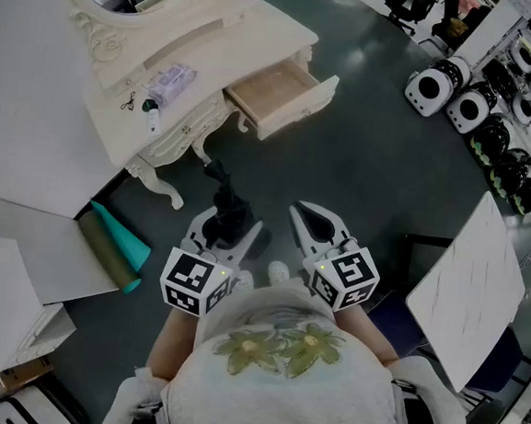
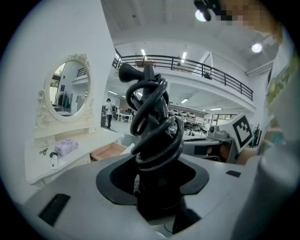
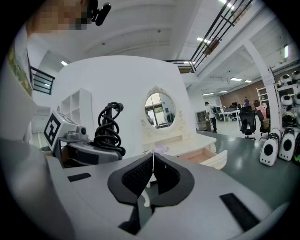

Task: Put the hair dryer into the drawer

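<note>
The black hair dryer [image 1: 226, 205], its cord wound in coils around it, stands up between the jaws of my left gripper [image 1: 230, 226], which is shut on it. From the left gripper view the hair dryer [image 2: 153, 136] fills the middle of the picture, gripped low down in the left gripper [image 2: 154, 185]. My right gripper [image 1: 314, 222] hovers beside it, shut with nothing held; its pads meet in the right gripper [image 3: 152, 159] view. The open wooden drawer [image 1: 281, 93] of the white dressing table [image 1: 216, 36] lies ahead, some way off, and the drawer [image 3: 208, 157] also shows past the right jaws.
On the dressing table lie a purple packet [image 1: 171, 82] and a small bottle [image 1: 152, 114], below an oval mirror [image 3: 159, 109]. A teal roll [image 1: 119, 240] lies on the floor at left. White round devices [image 1: 447, 88] line the right side, near a white table [image 1: 469, 289].
</note>
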The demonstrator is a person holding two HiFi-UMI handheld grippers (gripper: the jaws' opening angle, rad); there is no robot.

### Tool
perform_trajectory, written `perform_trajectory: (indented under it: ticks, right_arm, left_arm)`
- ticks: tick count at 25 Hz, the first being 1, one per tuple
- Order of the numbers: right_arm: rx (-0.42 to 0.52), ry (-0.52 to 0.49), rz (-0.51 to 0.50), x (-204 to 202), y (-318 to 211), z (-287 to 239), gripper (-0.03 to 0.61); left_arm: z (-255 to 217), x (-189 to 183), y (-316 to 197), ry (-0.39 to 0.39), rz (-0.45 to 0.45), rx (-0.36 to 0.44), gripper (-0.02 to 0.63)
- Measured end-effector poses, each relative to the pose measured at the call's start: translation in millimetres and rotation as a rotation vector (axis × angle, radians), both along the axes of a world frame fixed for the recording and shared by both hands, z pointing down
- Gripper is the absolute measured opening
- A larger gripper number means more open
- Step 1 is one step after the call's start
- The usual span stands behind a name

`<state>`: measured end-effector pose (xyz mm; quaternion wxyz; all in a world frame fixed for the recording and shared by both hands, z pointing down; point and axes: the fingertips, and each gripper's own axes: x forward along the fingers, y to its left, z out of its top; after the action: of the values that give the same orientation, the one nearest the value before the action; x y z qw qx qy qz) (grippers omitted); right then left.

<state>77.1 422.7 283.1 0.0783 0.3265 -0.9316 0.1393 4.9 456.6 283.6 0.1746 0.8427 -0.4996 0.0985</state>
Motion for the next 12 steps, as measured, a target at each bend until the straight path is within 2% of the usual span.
perform_trajectory:
  ticks: [8, 12]
  right_arm:
    - [0.015, 0.0, -0.001, 19, -16, 1, 0.025]
    - [-0.005, -0.031, -0.046, 31, -23, 2, 0.026]
  left_arm:
    - [0, 13, -18, -0.006, -0.021, 0.006, 0.202]
    - [0, 21, -28, -0.012, -0.044, 0.008, 0.202]
